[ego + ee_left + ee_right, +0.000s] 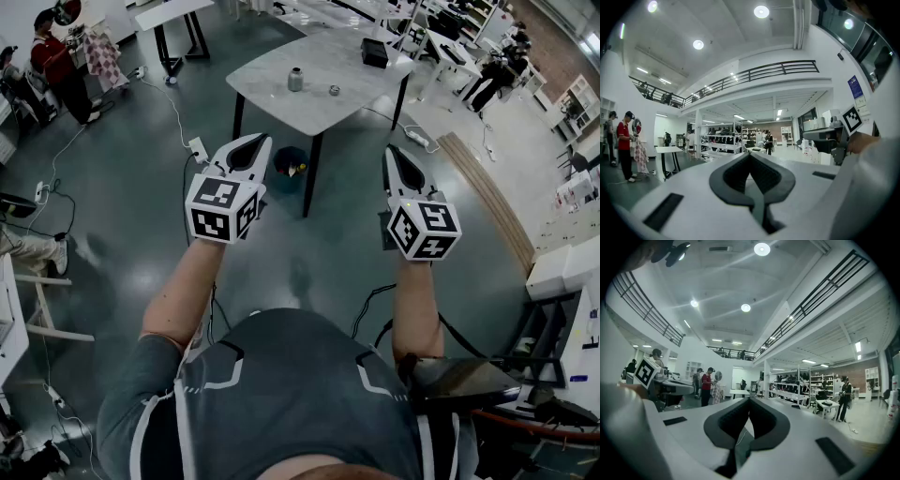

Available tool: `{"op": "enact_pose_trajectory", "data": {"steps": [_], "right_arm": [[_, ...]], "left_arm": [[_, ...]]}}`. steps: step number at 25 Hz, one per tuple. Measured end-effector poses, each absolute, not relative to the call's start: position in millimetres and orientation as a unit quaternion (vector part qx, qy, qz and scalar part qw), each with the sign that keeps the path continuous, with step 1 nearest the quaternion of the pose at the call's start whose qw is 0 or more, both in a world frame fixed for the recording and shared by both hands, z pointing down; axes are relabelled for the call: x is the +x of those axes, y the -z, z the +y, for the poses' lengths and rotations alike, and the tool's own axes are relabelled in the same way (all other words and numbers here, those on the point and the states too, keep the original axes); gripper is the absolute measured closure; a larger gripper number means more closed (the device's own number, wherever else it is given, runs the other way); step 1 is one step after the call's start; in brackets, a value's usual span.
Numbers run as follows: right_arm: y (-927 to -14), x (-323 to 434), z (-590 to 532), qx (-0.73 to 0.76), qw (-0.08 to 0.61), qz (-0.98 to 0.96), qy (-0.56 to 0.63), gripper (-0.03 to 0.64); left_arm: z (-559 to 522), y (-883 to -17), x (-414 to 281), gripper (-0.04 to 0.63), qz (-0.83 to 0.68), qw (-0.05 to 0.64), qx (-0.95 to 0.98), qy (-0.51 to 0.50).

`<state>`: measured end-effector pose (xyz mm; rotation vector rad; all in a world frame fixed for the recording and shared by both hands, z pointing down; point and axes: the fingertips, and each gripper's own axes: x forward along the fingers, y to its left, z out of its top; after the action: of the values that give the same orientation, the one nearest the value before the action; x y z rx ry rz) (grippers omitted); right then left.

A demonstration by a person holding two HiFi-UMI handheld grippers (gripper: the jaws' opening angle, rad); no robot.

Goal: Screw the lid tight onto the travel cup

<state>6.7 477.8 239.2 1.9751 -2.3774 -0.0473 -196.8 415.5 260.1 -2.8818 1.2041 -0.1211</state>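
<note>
Head view looks down on a wide grey floor (122, 187) in a big hall. In the upper middle of the frame stands a light table (272, 101) with dark legs. The person holding the grippers fills the lower part of the frame in a grey shirt, both forearms reaching toward the table.

The left gripper (263, 141) is at centre left and the right gripper (389, 150) at centre right. Both point level and both are well short of the table. In the left gripper view the jaws are pressed together and nothing is between them; only the hall with shelves is seen behind. In the right gripper view the jaws are also together and hold nothing.

A person in red (56, 70) stands at the upper left. A black box (375, 52) lies at the far end of the table.

The cup (295, 80) stands upright on the table. The lid (334, 90) lies near it on the right, apart from it.
</note>
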Motion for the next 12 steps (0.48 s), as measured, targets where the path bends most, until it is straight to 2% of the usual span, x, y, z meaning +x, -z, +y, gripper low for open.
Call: {"op": "enact_pose_trajectory", "data": {"steps": [9, 12], "right_arm": [[-236.1, -12.6, 479.9, 0.649, 0.032, -0.760, 0.030, 0.589], [-236.4, -21.9, 476.4, 0.648, 0.030, -0.761, 0.026, 0.589]], "left_arm": [[417.1, -256.1, -215.2, 0.586, 0.376, -0.001, -0.927, 0.017], [414.1, -257.1, -222.9, 0.586, 0.378, 0.016, -0.925, 0.025]]}}
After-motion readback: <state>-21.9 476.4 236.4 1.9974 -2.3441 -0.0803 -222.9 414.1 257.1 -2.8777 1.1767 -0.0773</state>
